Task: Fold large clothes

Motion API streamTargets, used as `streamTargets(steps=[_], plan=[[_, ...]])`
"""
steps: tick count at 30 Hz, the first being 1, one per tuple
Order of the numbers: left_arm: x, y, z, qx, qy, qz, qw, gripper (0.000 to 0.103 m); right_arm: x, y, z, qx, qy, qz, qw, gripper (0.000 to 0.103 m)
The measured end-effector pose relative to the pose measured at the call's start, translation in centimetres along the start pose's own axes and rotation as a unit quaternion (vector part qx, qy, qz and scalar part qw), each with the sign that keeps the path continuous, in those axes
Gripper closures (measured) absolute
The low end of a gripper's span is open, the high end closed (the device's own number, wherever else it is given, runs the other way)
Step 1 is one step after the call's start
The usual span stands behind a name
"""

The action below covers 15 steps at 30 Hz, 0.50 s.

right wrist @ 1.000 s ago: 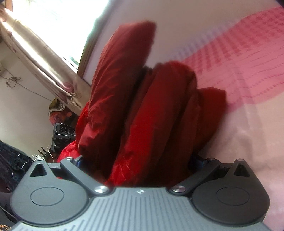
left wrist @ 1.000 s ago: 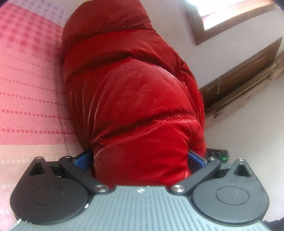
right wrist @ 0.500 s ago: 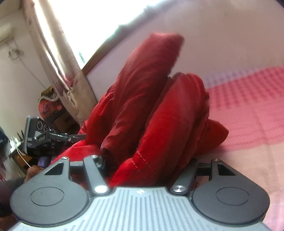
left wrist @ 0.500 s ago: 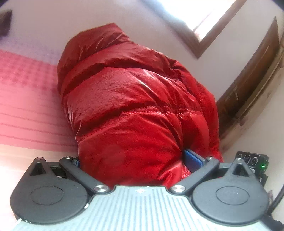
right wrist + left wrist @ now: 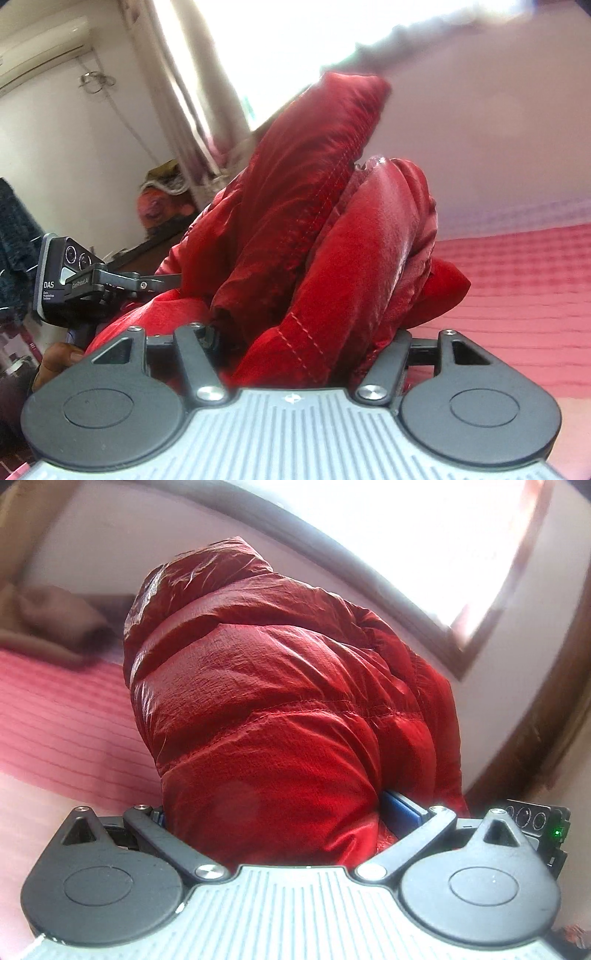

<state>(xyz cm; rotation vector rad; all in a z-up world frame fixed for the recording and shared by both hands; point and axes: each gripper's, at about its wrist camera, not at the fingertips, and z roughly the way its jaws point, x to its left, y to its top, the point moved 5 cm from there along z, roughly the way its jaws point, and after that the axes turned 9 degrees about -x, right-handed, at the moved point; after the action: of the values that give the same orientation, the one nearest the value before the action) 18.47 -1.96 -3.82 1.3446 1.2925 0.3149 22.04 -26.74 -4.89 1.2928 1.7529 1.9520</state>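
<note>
Lifting the red jacket [image 5: 280, 716] off the bed [image 5: 55, 716], both the left gripper [image 5: 273, 812] and right gripper [image 5: 306, 332] are clamped on it; next, it should be laid over evenly.

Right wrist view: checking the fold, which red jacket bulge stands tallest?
The left bulge of the red jacket, double-stitched, rising above the shinier right bulge.

Both grippers same build: grey ribbed body, two black round discs w/ silver screws, black link arms. Left gripper [image 5: 273, 812] has blue pads [image 5: 400, 808]. Beside the right gripper [image 5: 306, 339], left unit's black box marked "DAS", lenses, green LED.
</note>
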Motion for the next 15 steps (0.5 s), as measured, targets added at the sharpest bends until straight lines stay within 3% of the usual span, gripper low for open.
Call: streamTargets(steps=[6,15], plan=[[4.6,1.7,-4.0,-0.024,0.049,-0.004,0.9985,0.002,3.6,-0.7,5.6,0.018,0.036,-0.004,0.999,0.040],[9.7,4.2,-6.1,-0.040,0.099,-0.009,0.9943,0.002,6.9,-1.9,12.2,0.036,0.058,-0.011,0.998,0.040]])
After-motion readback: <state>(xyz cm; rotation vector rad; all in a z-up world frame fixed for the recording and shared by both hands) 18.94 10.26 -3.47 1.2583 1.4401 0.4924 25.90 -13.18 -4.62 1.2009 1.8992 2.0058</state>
